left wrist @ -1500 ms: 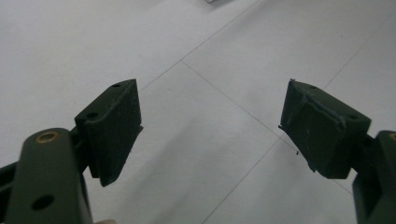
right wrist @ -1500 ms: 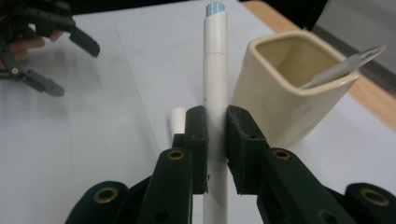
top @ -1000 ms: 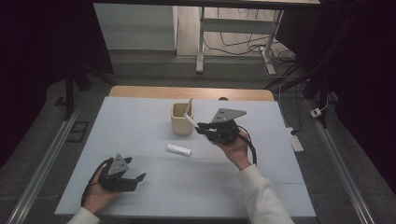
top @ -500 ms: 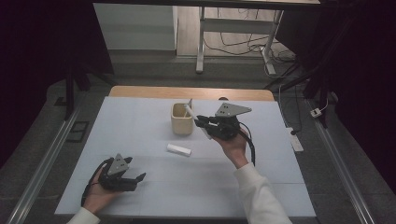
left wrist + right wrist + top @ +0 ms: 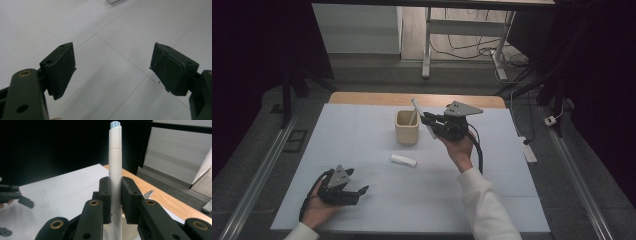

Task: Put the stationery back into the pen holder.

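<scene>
Right gripper (image 5: 428, 121) raised beside the beige cup (image 5: 407, 127), jaws clamped on a white marker pen (image 5: 422, 117); in the right gripper view, both pads pressed flat against the pen barrel (image 5: 115, 182), capped end pointing up and away from the camera. In the high view, pen tilted, upper end above the cup's rim, lower end projecting below the jaws on the side away from the cup; not yet inside the cup. One slim stick-like item already leaning inside the cup, too small to identify. Second white cylinder (image 5: 404, 160), apparently another marker or a cap, lying flat on the pale table cover (image 5: 362, 150), in front of the cup and well apart from both grippers. Left gripper (image 5: 357, 192) resting low at the near left of the table, jaws spread wide and empty; in the left gripper view, bare table surface (image 5: 112, 62) between the two pads. Judged progress: work apparently the loading of pens into the cup; pick-up done, carry to the cup nearly done. Remaining: alignment of the pen over the opening, lowering, release, then probably retrieval of the white cylinder on the table.
</scene>
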### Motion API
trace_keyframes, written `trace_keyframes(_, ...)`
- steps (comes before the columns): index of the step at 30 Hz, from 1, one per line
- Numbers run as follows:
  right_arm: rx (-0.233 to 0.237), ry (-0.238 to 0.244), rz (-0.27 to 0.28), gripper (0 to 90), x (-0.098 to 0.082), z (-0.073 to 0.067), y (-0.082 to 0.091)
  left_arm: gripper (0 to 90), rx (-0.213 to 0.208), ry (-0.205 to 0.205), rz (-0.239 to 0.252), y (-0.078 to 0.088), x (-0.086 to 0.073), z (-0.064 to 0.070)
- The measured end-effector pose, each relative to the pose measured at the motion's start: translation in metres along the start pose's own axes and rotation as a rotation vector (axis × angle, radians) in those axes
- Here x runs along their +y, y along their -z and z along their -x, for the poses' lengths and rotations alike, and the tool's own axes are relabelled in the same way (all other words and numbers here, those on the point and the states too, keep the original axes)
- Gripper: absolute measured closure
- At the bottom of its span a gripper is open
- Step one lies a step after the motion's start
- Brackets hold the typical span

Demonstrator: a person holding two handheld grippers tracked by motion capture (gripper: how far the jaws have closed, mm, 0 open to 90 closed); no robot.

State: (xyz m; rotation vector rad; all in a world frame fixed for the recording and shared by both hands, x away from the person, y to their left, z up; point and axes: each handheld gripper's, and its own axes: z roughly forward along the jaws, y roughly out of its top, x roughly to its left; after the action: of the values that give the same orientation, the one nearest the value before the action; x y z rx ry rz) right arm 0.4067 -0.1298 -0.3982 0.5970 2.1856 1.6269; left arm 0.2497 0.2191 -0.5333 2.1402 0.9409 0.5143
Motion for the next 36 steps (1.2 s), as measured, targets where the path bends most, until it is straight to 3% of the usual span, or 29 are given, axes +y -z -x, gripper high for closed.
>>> trace_keyframes(10, -0.038, -0.019, 0.040, 77.9, 0.003, 0.010, -0.007, 20.2, -0.001, 0.000, -0.002, 0.000, 0.000, 0.001)
trace_keyframes(16, -0.017, -0.064, 0.072, 77.9, 0.002, 0.015, -0.010, 20.2, -0.003, 0.003, -0.004, -0.001, 0.000, 0.000)
trace_keyframes(36, -0.019, -0.074, 0.094, 77.9, 0.007, 0.022, -0.029, 20.2, 0.000, 0.003, -0.006, -0.002, 0.000, 0.000)
